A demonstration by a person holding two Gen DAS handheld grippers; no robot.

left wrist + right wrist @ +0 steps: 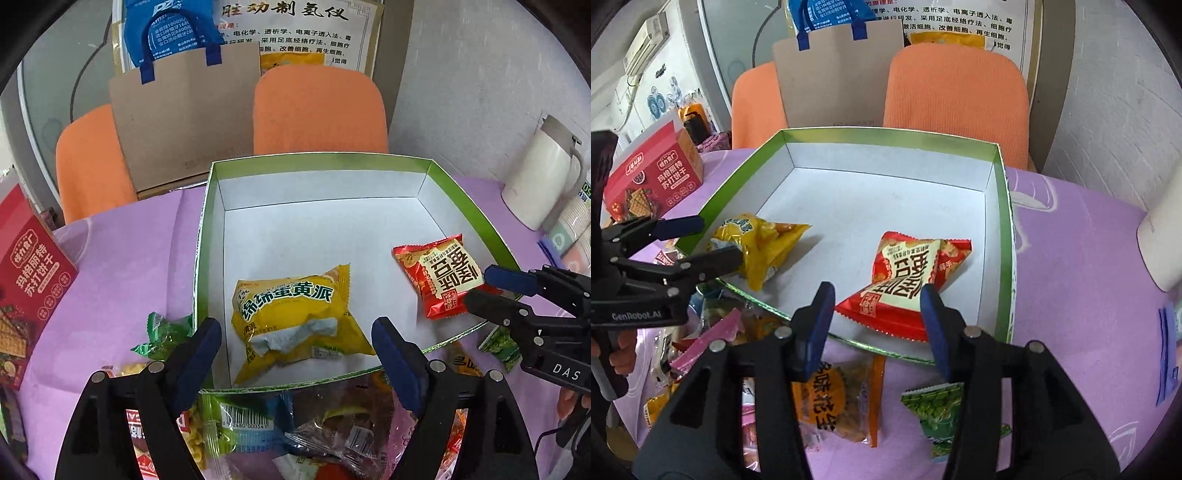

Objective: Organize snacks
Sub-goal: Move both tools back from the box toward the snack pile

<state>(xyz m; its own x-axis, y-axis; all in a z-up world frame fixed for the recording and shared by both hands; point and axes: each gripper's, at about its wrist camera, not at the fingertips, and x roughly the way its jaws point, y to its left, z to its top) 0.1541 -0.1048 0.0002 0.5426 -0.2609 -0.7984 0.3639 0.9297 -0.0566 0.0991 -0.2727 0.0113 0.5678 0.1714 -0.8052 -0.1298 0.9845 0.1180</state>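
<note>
Two packets lie in the green-rimmed box [207,229]: yellow packet [295,317] ahead between the left gripper [295,354] jaws, spread apart. Red packet [908,284] sits just beyond the right gripper [879,325] jaws, likewise apart.

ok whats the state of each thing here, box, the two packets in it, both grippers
green box: open, no lid on
yellow packet: lying in the box, sealed, crumpled
red packet: lying flat in the box, sealed
left gripper: open, over the yellow packet
right gripper: open, astride the red packet's near edge
</note>
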